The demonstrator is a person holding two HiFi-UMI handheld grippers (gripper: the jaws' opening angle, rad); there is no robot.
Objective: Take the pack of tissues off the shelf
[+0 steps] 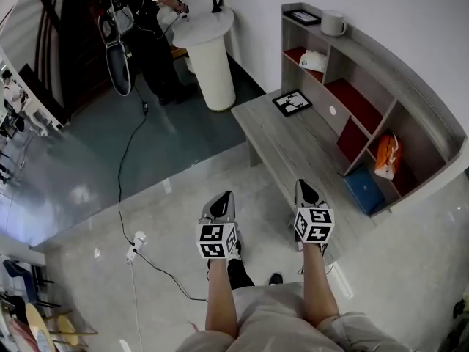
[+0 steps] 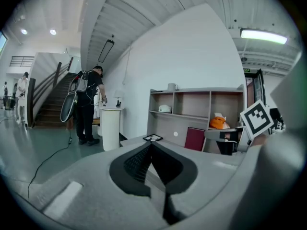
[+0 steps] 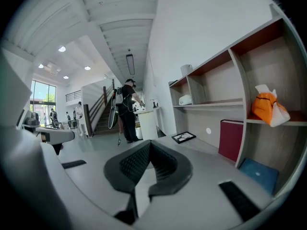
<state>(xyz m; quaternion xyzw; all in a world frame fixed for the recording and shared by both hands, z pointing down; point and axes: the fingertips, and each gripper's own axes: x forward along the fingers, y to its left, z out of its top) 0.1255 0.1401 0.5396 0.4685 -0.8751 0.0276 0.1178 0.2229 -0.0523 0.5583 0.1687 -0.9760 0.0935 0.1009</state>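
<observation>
Progress is nil so far: the orange pack of tissues (image 1: 387,156) sits in its shelf (image 1: 418,97) compartment, well apart from the left gripper (image 1: 224,200) and right gripper (image 1: 305,189), both closed on nothing

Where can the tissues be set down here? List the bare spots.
Most of the desktop is bare, from the black picture frame to the blue box. The red-lined middle shelf looks empty too. Crowded: the top ledge with its mug, and the bay holding the orange tissue pack.
</observation>
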